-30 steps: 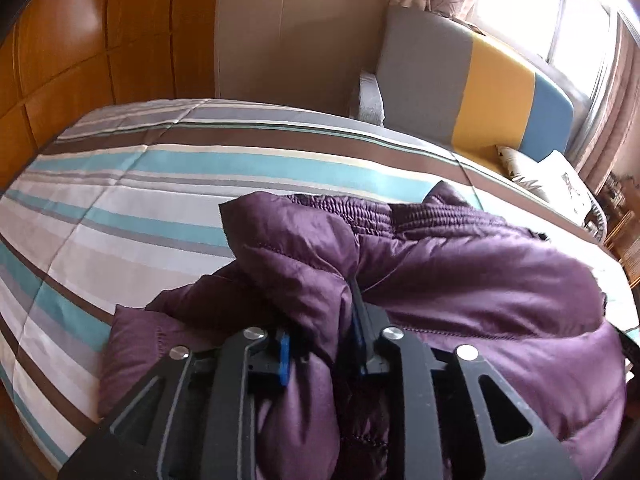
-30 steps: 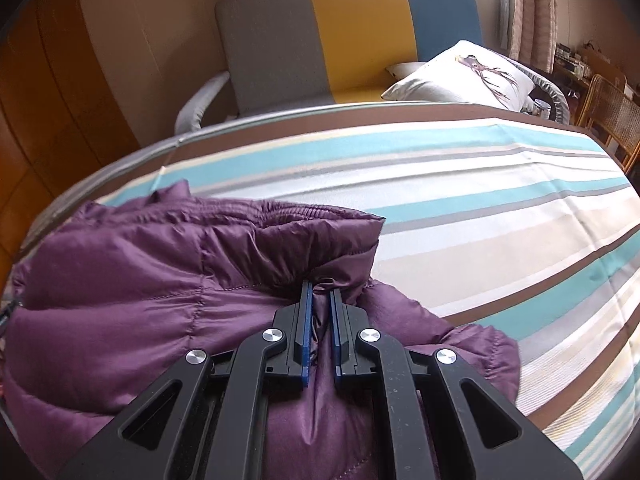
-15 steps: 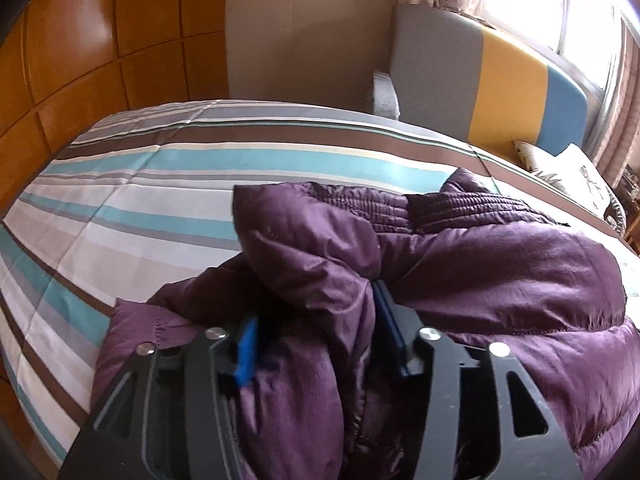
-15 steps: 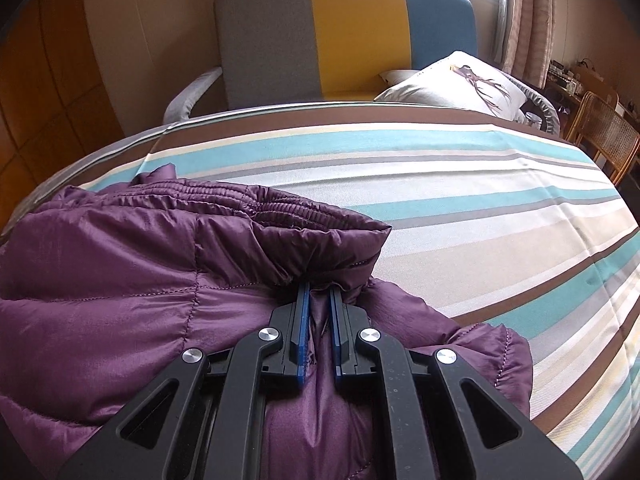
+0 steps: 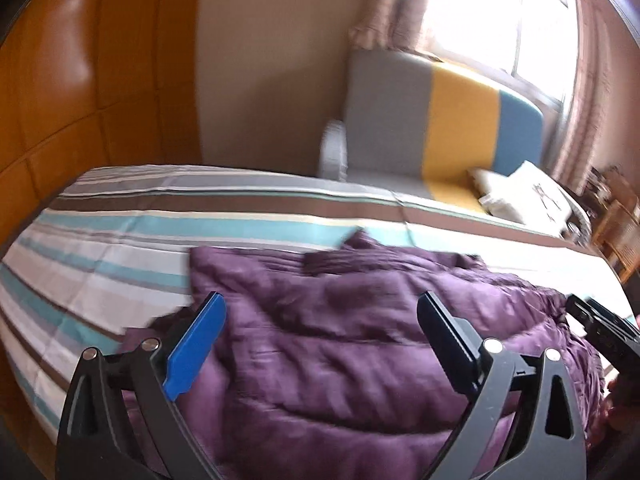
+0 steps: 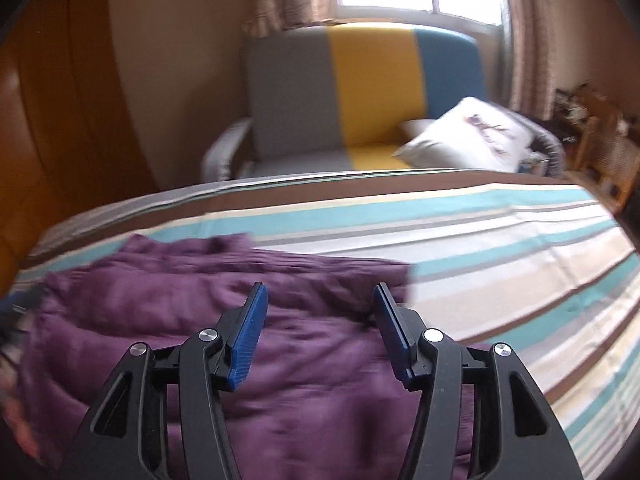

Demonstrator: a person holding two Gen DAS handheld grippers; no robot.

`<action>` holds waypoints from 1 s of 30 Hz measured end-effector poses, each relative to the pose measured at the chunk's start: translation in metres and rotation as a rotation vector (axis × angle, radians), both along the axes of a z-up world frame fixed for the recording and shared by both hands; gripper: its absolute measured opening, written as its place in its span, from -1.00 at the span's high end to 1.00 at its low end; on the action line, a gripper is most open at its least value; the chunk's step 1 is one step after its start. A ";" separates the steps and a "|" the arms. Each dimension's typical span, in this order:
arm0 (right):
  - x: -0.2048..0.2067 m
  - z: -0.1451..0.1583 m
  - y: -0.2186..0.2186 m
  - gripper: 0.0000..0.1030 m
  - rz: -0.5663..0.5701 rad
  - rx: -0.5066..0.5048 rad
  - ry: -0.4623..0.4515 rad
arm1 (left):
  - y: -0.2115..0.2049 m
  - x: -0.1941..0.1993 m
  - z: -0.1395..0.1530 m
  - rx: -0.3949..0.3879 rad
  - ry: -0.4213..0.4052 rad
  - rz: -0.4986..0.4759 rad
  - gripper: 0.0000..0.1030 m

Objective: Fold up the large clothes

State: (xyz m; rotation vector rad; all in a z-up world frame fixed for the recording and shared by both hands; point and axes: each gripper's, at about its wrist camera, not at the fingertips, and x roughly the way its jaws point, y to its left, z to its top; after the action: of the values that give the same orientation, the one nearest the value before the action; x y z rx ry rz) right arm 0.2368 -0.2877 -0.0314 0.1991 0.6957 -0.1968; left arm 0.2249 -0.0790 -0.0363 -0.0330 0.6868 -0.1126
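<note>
While both grippers (image 5: 320, 320) (image 6: 318, 304) were held wide and empty, the puffy jacket (image 6: 304, 380) could have sprung unfolded.

My left gripper (image 5: 320, 320) spread wide over the purple jacket (image 5: 360, 340).
The jacket lies bunched on the striped bedspread (image 5: 160, 224); an armchair (image 5: 420, 128) stands beyond, under the window (image 5: 500, 12).

Both let go: the left gripper (image 5: 320, 324), clamped on a bunched fold of the puffy purple quilted jacket (image 5: 340, 340) a second ago, now has its jaws spread wide. Right gripper (image 6: 318, 316) opened too. The raised folds have dropped flat onto the striped bedspread (image 6: 500, 248).
</note>
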 end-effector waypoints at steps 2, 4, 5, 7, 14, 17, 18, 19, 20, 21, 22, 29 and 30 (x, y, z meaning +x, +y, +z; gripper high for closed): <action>0.011 -0.003 0.013 -0.03 0.035 0.008 0.011 | -0.015 0.007 -0.008 0.034 0.010 -0.026 -0.87; 0.028 -0.013 0.030 0.01 0.080 -0.025 0.048 | -0.029 0.015 -0.020 0.091 0.036 -0.040 -0.85; 0.032 -0.018 0.036 0.00 0.089 -0.042 0.067 | -0.034 0.020 -0.030 0.113 0.060 -0.045 -0.85; 0.040 -0.033 0.042 0.01 0.094 -0.051 0.107 | -0.036 0.026 -0.048 0.106 0.108 -0.044 -0.85; 0.048 -0.058 0.046 0.01 0.073 -0.068 0.139 | -0.041 0.030 -0.067 0.136 0.118 -0.026 -0.86; 0.050 -0.060 0.046 0.01 0.069 -0.070 0.139 | -0.043 0.031 -0.072 0.144 0.130 -0.026 -0.86; 0.050 -0.060 0.046 0.00 0.069 -0.073 0.140 | -0.044 0.032 -0.072 0.143 0.131 -0.026 -0.86; 0.050 -0.060 0.046 0.01 0.069 -0.075 0.141 | -0.044 0.031 -0.072 0.141 0.133 -0.027 -0.86; 0.050 -0.060 0.046 0.01 0.070 -0.076 0.142 | -0.043 0.030 -0.071 0.140 0.136 -0.028 -0.86; 0.049 -0.059 0.047 0.00 0.070 -0.076 0.142 | -0.044 0.029 -0.069 0.138 0.139 -0.028 -0.86; 0.047 -0.057 0.047 0.01 0.073 -0.069 0.139 | -0.042 0.027 -0.066 0.131 0.141 -0.030 -0.86; 0.026 -0.025 0.057 0.01 0.084 -0.089 0.072 | -0.013 0.000 -0.046 0.080 0.097 -0.016 -0.94; 0.022 -0.018 0.063 -0.01 0.096 -0.081 0.047 | -0.008 -0.006 -0.043 0.081 0.077 -0.004 -0.95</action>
State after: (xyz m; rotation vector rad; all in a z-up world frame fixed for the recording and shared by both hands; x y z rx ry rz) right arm 0.2589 -0.2246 -0.0499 0.0832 0.7405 -0.1379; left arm 0.2192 -0.0873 -0.0796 0.0421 0.7682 -0.0878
